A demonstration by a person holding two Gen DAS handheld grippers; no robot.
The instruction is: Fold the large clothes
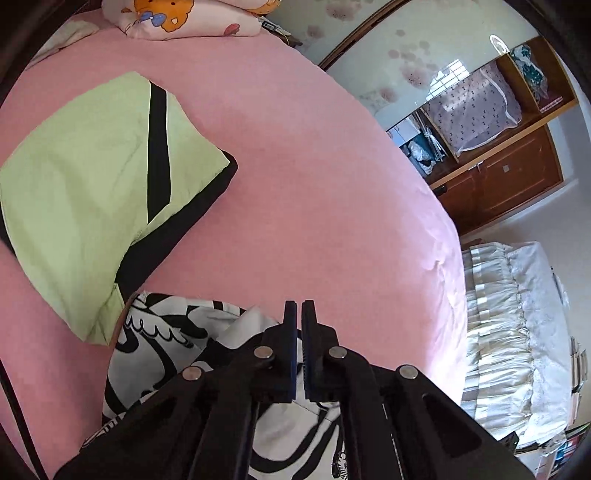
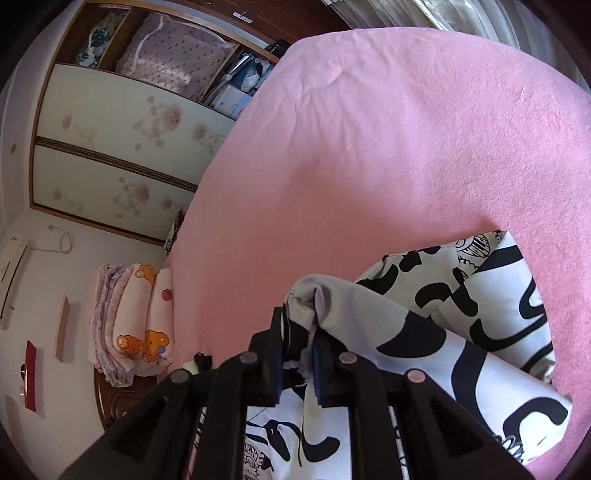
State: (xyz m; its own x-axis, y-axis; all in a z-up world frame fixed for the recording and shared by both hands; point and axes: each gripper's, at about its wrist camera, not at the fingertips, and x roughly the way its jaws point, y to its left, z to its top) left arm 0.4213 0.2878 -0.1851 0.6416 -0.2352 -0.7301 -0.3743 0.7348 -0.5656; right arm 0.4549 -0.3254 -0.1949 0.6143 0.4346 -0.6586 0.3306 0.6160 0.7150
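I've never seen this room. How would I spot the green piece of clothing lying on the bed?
Start from the big pink bed sheet. On it, beyond the white garment with black cartoon print, lies the folded pale green garment. It is the only plain green thing there, with a black stripe across it and black edging, unlike the teddy-bear print bedding stacked at the far end.

My left gripper [image 1: 299, 314] points steeply down, its fingers pressed together with no cloth visible between their tips. My right gripper [image 2: 297, 325] angles down too, fingers pinching a fold.
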